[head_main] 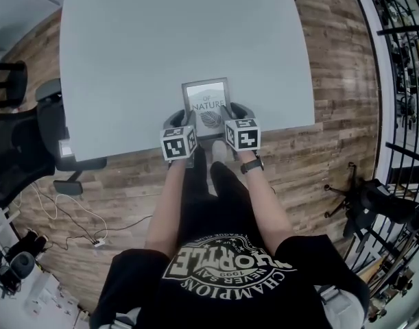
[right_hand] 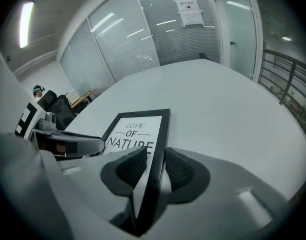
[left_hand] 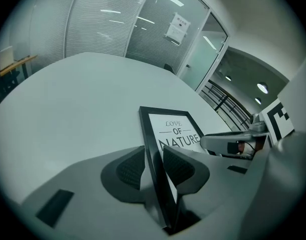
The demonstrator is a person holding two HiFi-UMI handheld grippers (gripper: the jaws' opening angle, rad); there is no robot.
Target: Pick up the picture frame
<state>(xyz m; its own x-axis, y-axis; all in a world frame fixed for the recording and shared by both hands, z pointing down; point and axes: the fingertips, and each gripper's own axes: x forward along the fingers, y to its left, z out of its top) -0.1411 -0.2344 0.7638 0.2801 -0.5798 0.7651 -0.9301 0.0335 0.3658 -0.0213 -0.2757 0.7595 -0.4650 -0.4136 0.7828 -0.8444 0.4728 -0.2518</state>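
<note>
A black picture frame [head_main: 206,101] with a white "LOVE OF NATURE" print lies at the near edge of the pale grey table [head_main: 161,46]. My left gripper [head_main: 184,120] is shut on the frame's left border, and my right gripper [head_main: 233,112] is shut on its right border. In the left gripper view the border [left_hand: 151,149] runs edge-on between the two ribbed pads, and my left gripper [left_hand: 154,166] presses on it from both sides. The right gripper view shows the same hold, with my right gripper [right_hand: 156,170] clamped on the frame [right_hand: 135,131].
A black office chair [head_main: 31,136] stands left of the table, with cables [head_main: 79,228] on the wooden floor beneath it. Another chair base [head_main: 363,204] and a black railing [head_main: 401,81] are on the right. Glass partitions [left_hand: 117,29] close off the room behind the table.
</note>
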